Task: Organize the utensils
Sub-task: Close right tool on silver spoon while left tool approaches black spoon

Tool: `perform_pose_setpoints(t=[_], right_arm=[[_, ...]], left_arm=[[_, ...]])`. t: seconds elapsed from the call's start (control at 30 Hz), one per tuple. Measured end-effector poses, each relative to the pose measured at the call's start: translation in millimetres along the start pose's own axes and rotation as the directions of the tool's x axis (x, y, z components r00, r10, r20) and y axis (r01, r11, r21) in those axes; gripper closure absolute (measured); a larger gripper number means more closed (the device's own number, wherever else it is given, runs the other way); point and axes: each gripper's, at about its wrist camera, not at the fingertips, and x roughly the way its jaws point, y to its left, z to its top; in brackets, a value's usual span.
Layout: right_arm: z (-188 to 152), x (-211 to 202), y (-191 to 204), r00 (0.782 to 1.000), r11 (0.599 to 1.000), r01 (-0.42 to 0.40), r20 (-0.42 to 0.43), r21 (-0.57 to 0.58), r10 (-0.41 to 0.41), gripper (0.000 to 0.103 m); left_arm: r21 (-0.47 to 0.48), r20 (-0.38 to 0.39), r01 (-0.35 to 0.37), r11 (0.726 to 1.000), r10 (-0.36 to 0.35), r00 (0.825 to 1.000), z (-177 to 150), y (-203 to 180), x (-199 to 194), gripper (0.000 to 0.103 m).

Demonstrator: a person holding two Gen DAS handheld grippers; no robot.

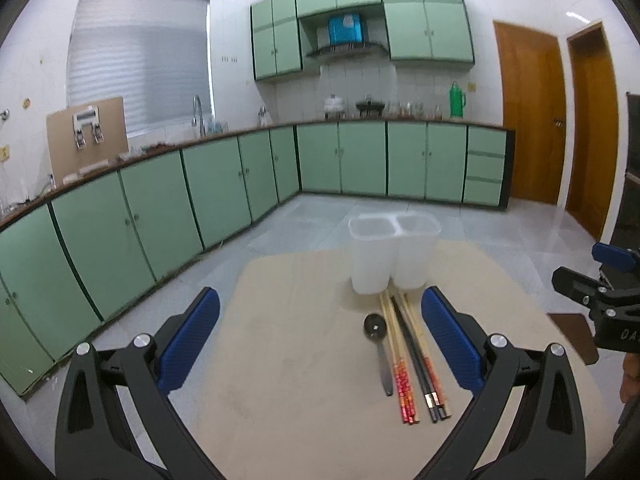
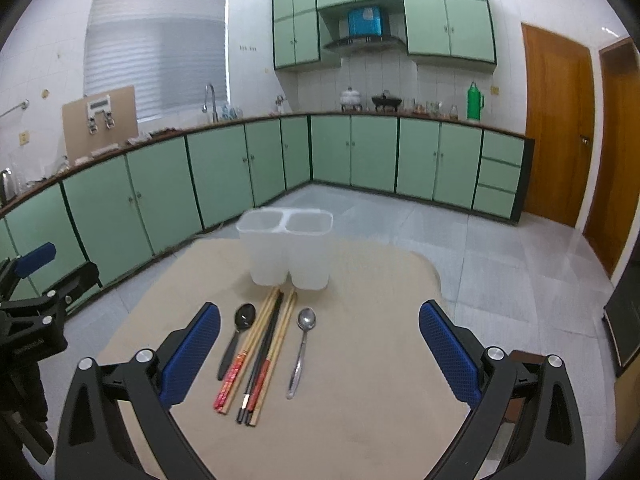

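A white two-compartment plastic holder (image 2: 286, 252) stands empty on the beige table (image 2: 360, 380); it also shows in the left wrist view (image 1: 390, 254). In front of it lie a black spoon (image 2: 237, 338), several chopsticks (image 2: 260, 356) and a silver spoon (image 2: 303, 350). The left wrist view shows the black spoon (image 1: 378, 346) and chopsticks (image 1: 412, 360). My left gripper (image 1: 320, 340) is open and empty, left of the utensils. My right gripper (image 2: 320, 352) is open and empty above the utensils.
Green kitchen cabinets (image 2: 240, 160) run along the back and left walls, with a sink tap (image 2: 210, 100) and a green flask (image 2: 475, 102) on the counter. Wooden doors (image 2: 556, 120) stand at right. The table's edges drop to a grey tiled floor (image 2: 500, 248).
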Motion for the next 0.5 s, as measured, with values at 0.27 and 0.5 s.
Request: perform_pose_setpoints(t=[0.27, 0.5], right_arm=[[-10, 100, -9, 0.984, 1.0, -0.011, -0.176, 0.009, 0.013, 0.014], [-20, 167, -12, 0.958, 0.999, -0.03, -0.286, 0.022, 0.034, 0.022]], left_arm=[[0.018, -0.177, 0.01, 1.0, -0.007, 0.984, -19, -1, 96, 0.005], [0.013, -0.301, 0.041, 0.999, -0.035, 0.953, -40, -6, 164, 0.005]])
